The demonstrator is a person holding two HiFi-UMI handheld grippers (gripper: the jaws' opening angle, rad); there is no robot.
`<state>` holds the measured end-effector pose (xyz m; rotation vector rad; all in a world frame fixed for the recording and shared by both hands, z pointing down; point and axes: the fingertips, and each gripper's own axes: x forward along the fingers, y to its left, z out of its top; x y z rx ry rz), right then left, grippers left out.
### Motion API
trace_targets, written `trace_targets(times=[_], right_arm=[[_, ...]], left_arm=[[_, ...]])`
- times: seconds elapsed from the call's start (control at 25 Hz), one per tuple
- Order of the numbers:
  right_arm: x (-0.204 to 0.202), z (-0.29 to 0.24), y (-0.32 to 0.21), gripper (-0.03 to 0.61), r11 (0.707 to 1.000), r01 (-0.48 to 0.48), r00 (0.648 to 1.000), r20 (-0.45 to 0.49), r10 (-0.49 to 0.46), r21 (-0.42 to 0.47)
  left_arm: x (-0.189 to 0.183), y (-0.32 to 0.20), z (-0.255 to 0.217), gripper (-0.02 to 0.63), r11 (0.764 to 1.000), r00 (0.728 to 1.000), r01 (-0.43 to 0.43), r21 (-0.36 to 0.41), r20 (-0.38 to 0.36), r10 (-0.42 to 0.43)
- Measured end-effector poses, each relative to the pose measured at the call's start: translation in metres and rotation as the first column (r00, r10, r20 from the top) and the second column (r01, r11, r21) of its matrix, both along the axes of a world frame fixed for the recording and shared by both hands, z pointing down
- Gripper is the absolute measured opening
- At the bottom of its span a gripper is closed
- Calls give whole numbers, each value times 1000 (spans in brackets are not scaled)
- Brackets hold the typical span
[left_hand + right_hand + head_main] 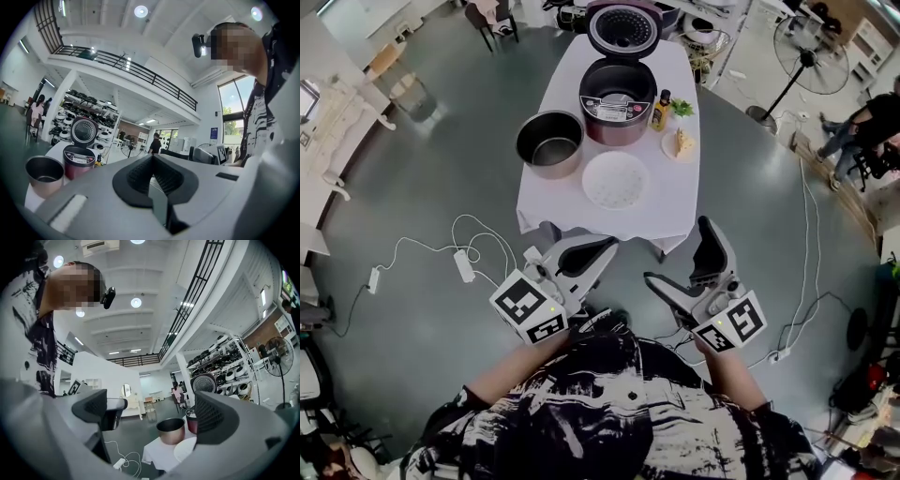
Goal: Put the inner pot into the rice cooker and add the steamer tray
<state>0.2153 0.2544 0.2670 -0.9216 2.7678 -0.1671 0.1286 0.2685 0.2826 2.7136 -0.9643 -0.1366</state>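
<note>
Fingers (140, 177) of left gripper (605, 246) pressed tight together, nothing between. Fingers (213, 414) of right gripper (677, 251) spread wide apart, nothing between either. Both grippers side by side, just short of the near edge of the worktop (675, 202), touching none of the things on it. Nearest on the white cloth: steamer tray (615, 179), round, flat, full of little holes. Just beyond, to the left: inner pot (549, 142), upright, outside the rice cooker (617, 101). Cooker just beside the pot, farther back and to the right, lid up. Right of the cooker: small bottle (660, 111) and plate of food (680, 143). Down on the floor, left: white cable (464, 265).
</note>
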Motion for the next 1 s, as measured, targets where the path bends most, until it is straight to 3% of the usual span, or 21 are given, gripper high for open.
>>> trace_targets(times=[0.44,0.72,1.0], right_arm=[[15,9,-45,531,999,33,999,-19,-33,6],[-9,17,-101,531,1000,18,999,-42,-18,2],[-51,26,-185,531,999,-41,995,-93,39,-21]], left_arm=[[13,-35,14,5,999,999,43,-18,14,-43],[-4,-92,25,5,1000,1000,15,-22,0,-15],[-46,-181,29,5,998,998,-53,-23,-20,53]])
